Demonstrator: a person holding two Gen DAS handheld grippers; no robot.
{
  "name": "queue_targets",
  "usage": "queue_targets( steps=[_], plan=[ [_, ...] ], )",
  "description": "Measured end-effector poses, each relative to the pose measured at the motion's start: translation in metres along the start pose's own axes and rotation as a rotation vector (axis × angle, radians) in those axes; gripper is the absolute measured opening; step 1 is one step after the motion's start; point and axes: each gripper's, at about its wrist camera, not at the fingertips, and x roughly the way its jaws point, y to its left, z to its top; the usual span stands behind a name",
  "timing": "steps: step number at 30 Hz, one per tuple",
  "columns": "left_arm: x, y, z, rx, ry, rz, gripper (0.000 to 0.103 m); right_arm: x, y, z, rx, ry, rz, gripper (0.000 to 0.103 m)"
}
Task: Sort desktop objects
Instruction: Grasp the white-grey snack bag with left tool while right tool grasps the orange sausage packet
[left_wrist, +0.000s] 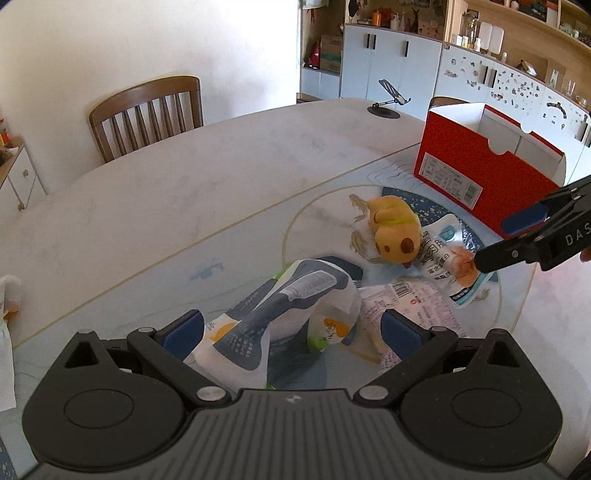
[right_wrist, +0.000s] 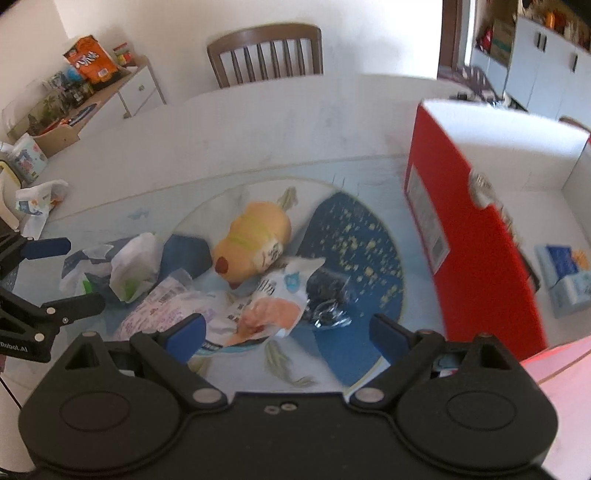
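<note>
Both tools hover over the pile on the table (left_wrist: 221, 166), and neither holds anything. The left hand-held gripper (left_wrist: 291, 328) has its jaws spread wide on either side of a crumpled white-and-navy packet (left_wrist: 295, 295), which lies at its 12 o'clock; the pads do not yet touch it. The right hand-held gripper (right_wrist: 286, 330) is likewise wide apart, poised above a white snack packet with an orange picture (right_wrist: 273, 306) at its 12 o'clock.

The other things lie close together on the round blue mat (right_wrist: 354, 236): a yellow plush dog (left_wrist: 395, 229) at 1 o'clock from the left tool, a pale printed packet (left_wrist: 406, 299) just beside the crumpled one, and a dark shiny wrapper (right_wrist: 325, 295) touching the snack packet. The red box (left_wrist: 487, 173), open-topped, stands at 2 o'clock from the left tool; at least one blue-and-white item (right_wrist: 561, 273) lies inside it.

The step in hand looks like picking a packet for the box. To do it well, each tool should come straight down over the thickest fold of its own packet, since flat film slips, and close only on that one, keeping clear of the overlapping neighbour. The right view is blurred, so it is best to steady it before closing. The two tools are near each other; lifting in turn would avoid a clash.
</note>
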Motion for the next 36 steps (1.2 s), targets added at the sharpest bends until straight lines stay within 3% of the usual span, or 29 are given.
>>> queue_targets(
  steps=[4, 7, 17, 22, 24, 33, 36],
  plan=[
    [0.004, 0.003, 0.001, -0.004, 0.002, -0.009, 0.102, 0.009, -0.002, 0.002, 0.085, 0.026, 0.024, 0.091],
    [0.007, 0.003, 0.001, -0.005, 0.002, -0.014, 0.102, 0.016, -0.004, 0.004, 0.142, 0.044, 0.028, 0.081],
    [0.016, 0.003, 0.001, -0.002, 0.013, -0.025, 0.102, 0.036, -0.017, 0.004, 0.352, 0.114, 0.089, 0.075],
    [0.019, 0.004, 0.001, -0.007, 0.018, -0.021, 0.101, 0.043, -0.021, 0.004, 0.397, 0.133, 0.087, 0.058],
    [0.019, 0.004, 0.001, -0.006, 0.017, -0.023, 0.101, 0.044, -0.021, 0.004, 0.406, 0.134, 0.084, 0.056],
    [0.023, 0.001, -0.001, 0.005, 0.044, -0.028, 0.079, 0.043, -0.023, 0.004, 0.438, 0.147, 0.120, 0.033],
    [0.023, 0.000, -0.001, 0.007, 0.048, -0.026, 0.072, 0.040, -0.026, 0.005, 0.457, 0.143, 0.134, 0.031]
  ],
)
